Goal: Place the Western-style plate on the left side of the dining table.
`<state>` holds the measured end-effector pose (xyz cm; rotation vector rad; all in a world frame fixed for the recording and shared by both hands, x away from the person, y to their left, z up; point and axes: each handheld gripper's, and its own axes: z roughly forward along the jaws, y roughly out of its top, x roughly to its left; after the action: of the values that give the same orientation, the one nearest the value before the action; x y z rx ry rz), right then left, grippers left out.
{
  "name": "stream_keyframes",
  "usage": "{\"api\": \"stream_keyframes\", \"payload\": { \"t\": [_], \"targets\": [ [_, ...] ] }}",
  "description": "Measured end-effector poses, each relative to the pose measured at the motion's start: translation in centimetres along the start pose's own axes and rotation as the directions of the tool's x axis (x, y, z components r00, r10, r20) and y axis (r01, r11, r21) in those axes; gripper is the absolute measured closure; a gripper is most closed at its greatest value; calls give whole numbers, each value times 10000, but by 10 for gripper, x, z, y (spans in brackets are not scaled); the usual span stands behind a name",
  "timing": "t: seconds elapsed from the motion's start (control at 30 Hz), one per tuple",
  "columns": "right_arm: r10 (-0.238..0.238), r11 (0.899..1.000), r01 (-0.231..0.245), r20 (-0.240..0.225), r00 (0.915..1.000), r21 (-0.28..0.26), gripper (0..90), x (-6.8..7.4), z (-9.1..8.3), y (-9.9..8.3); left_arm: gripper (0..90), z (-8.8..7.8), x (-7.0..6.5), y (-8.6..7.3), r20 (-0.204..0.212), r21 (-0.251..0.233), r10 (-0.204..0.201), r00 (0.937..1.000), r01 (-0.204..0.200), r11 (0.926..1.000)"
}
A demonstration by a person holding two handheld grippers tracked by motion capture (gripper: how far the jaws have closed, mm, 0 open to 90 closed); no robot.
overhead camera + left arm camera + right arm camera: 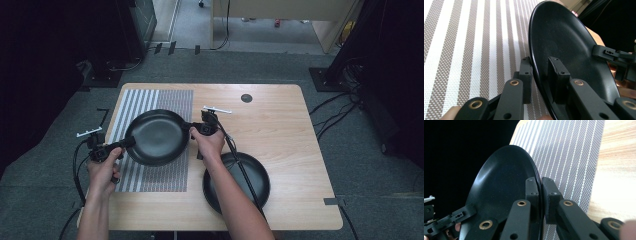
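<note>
We see one plate [156,137] over the striped mat [172,102] on the table's [280,130] left half, between the left gripper [125,143] at its left rim and the right gripper [192,129] at its right. A second plate [255,175] lies nearer us, right of the mat

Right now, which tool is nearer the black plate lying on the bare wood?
Right. The right tool grips the lifted plate just above the plate on the wood; the left tool grips the lifted plate's far rim, over the striped mat.
</note>
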<state>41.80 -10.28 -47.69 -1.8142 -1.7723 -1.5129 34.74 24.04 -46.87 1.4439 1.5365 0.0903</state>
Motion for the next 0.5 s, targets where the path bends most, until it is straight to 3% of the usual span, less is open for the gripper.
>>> {"api": "stream_keyframes", "payload": {
  "t": [0.13,0.4,0.5],
  "targets": [
    [-43,9999,43,-23,10000,158,848,-5,14,6,751,6,6,2,-251,-130,-142,9996,138,9998],
    [-293,9987,292,7,9996,410,847,-6,31,19,753,14,17,4,-356,-290,-523,9980,513,9983],
    [-561,9970,559,12,9984,534,843,-6,41,25,753,15,19,3,-435,-306,-615,9972,602,9977]
  ]
}}
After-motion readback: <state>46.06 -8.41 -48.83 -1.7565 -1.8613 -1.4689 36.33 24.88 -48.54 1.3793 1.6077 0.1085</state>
